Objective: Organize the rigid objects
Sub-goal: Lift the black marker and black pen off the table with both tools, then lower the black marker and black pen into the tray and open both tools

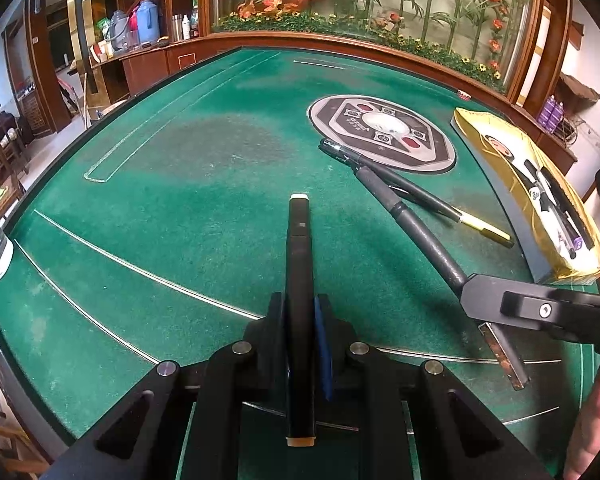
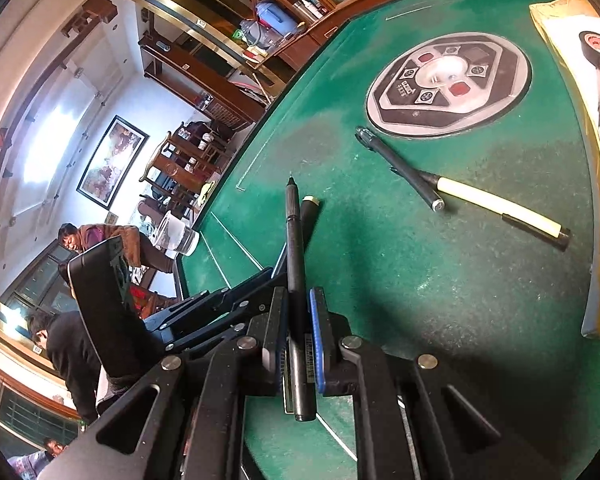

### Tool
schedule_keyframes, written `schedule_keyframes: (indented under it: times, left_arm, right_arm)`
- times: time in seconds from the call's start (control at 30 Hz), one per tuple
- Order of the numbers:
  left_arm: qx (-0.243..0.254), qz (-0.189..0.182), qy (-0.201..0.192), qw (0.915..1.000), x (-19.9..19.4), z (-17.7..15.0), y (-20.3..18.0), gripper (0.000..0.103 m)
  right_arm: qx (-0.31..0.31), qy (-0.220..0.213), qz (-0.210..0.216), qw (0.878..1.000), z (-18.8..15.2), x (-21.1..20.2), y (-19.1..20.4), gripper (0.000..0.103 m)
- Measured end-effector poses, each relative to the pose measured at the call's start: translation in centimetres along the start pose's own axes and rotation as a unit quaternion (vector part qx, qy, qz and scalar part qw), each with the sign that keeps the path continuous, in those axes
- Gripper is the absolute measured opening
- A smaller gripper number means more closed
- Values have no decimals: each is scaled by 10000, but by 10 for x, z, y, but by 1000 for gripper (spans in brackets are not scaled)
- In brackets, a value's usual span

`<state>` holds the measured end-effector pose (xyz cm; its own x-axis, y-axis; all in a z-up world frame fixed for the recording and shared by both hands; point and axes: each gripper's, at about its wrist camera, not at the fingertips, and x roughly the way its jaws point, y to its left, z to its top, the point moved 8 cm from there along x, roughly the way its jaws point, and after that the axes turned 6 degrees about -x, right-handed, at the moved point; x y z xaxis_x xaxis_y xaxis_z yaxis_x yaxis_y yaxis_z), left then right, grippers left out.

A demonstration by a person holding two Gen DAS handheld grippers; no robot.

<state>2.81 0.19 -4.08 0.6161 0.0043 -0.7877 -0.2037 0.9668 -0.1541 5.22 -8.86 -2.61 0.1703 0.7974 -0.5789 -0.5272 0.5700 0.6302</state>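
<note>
Between the pads of my left claw (image 1: 300, 344) sits a thick dark marker (image 1: 299, 280), clamped near its rear half; its long axis runs straight ahead toward twelve o'clock, the pale cap end forward and the other pale end poking back toward me; the marker is lifted off the green surface (image 1: 172, 208). My right claw (image 2: 298, 344) is likewise closed, on a slim black pen (image 2: 294, 280), whose axis also points to twelve o'clock from that claw, tip forward; seen from the left wrist, that pen slants from the right claw up toward eleven o'clock, ending just short of the loose pens.

Those loose pens are what the next move turns on, as I judge it; a black pen (image 2: 396, 168) and a cream-barrelled pen (image 2: 496, 206) lie on the surface, meeting in a shallow V near the round centre panel (image 2: 448, 84); from my right claw they lie at about one to two o'clock, from my left at about two o'clock; the right claw is the nearer. At three o'clock, along the edge, rests the gold box (image 1: 528, 184) with pens already lying on it; I take it for the collecting place, though I cannot be sure; both claws are full, so something must be set down before either loose pen can be taken.
</note>
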Motion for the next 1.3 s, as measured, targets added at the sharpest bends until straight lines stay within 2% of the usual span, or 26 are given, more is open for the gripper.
schedule_keyframes:
  times: [0.07,0.27,0.43,0.63,0.73,0.87,0.93,1.0,1.07,1.17,1.3]
  left_arm:
    - [-72,-90,19,9999,-1,0,1,16]
    - [-342,-687,-16,9970,-9,4,4,16]
    - [-498,-891,101,9947,-11,10,-1,15]
    - [-331,-1202,6,9922,-31,24,-33,15]
    - [-114,-1390,29,9902,-40,31,-64,15]
    - [150,-1784,172,9837,-48,43,-117,15]
    - [294,-1958,185,9800,-49,51,-149,15]
    - [429,-2062,176,9774,-48,56,-178,15]
    - [574,-2182,242,9739,-42,58,-209,15]
    - [740,-2252,428,9706,-24,56,-247,15]
    - [799,-2134,671,9714,4,52,-274,15]
  right_arm:
    - [20,-1,-22,10000,0,0,-2,10]
    - [-98,-198,-76,9997,3,-11,2,10]
    - [-112,-329,-34,9994,6,-20,3,10]
    - [-183,-593,-100,9980,17,-43,1,10]
    - [-152,-947,-212,9952,29,-74,-6,10]
    - [53,-1498,-743,9859,46,-134,-42,10]
    - [118,-1799,-1396,9737,54,-167,-67,10]
    - [182,-2055,-2077,9562,57,-195,-94,10]
    - [458,-2159,-2251,9490,55,-209,-118,10]
    - [718,-2091,-2592,9402,49,-212,-143,10]
    - [1040,-1910,-2694,9382,41,-209,-164,10]
